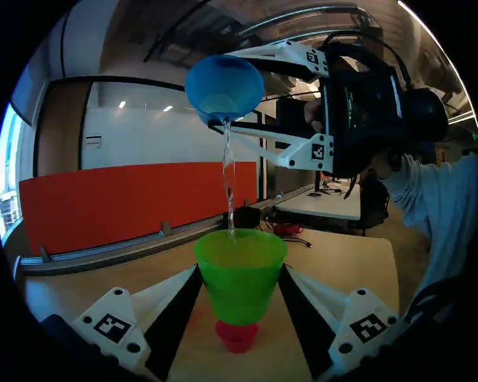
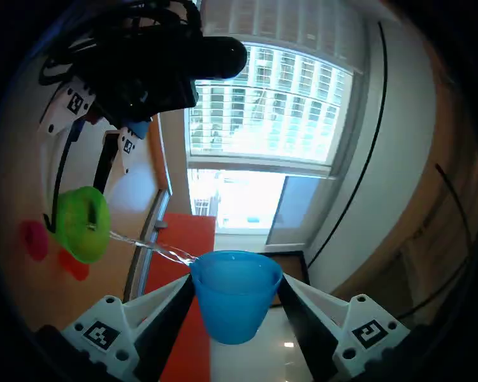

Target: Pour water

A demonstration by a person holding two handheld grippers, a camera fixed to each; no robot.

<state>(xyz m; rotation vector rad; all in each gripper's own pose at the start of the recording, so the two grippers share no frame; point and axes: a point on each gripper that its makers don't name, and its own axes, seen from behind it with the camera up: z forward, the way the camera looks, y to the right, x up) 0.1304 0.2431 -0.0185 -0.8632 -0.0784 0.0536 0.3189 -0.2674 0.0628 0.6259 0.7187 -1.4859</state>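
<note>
In the left gripper view my left gripper [image 1: 240, 290] is shut on an upright green cup [image 1: 240, 272] held just above the table. Above it a blue cup [image 1: 224, 87] is tipped over, and a thin stream of water [image 1: 229, 184] falls from its rim into the green cup. The right gripper [image 1: 283, 105] clamps that blue cup from the right, with a hand behind it. In the right gripper view my right gripper [image 2: 236, 299] is shut on the blue cup [image 2: 235, 302]. Water [image 2: 153, 245] runs from it to the green cup [image 2: 81, 223], held by the left gripper [image 2: 89, 191].
A red cup [image 1: 237, 335] stands on the wooden table [image 1: 347, 254] right under the green cup; it appears as [image 2: 35, 239] too. An orange wall panel [image 1: 124, 197] runs behind the table. A person's grey sleeve [image 1: 440, 204] is at the right. A bright window [image 2: 264, 121] lies ahead.
</note>
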